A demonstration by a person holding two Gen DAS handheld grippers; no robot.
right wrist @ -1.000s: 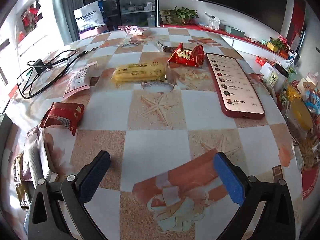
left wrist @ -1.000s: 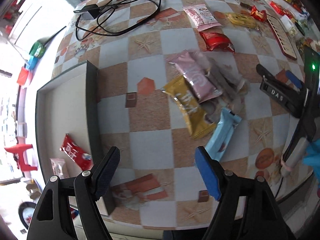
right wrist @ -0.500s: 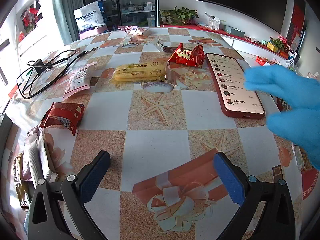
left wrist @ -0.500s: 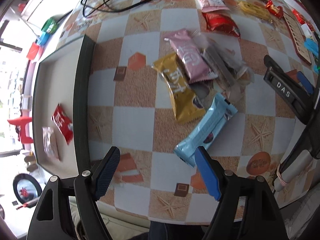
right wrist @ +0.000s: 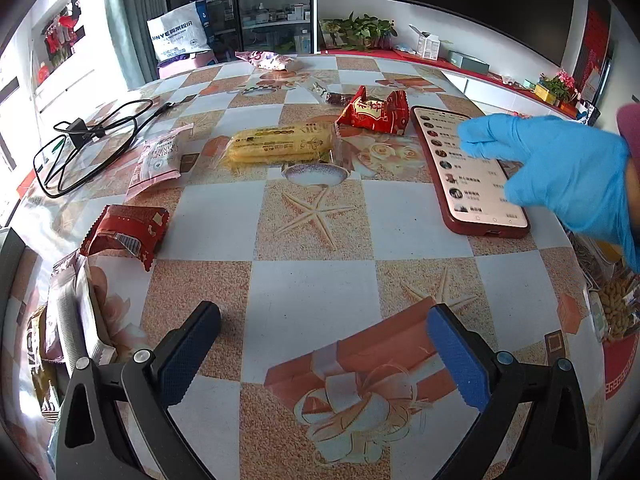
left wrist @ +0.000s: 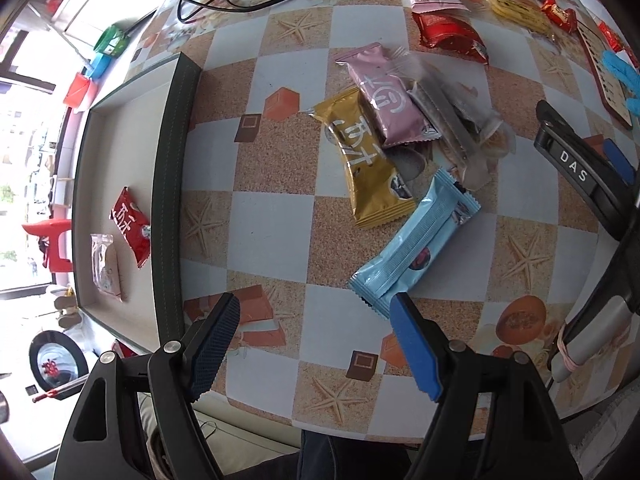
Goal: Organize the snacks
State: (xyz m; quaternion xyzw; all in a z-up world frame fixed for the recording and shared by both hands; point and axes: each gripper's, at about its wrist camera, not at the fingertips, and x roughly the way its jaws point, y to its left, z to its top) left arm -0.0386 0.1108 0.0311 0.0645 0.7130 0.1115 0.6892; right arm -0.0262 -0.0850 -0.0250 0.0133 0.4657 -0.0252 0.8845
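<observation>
With two packets already in the tray [left wrist: 176, 168], the left gripper [left wrist: 316, 340] hangs spread and empty just short of the blue bar [left wrist: 416, 236], likely next, while the right gripper [right wrist: 324, 344], also spread and empty, idles as a gloved hand [right wrist: 560, 172] taps the phone [right wrist: 468, 172].

A home living room: wall television [right wrist: 480, 4], houseplants [right wrist: 360, 30], patterned table [right wrist: 320, 216].

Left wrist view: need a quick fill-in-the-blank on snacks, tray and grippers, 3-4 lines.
1. The tray holds ____ snack packets.
2. The gold packet lies partly under the ____ packet.
3. The left gripper has its jaws ____, with nothing between them.
4. The gloved hand reaches over the ____.

Missing words: two; pink; open; phone
</observation>
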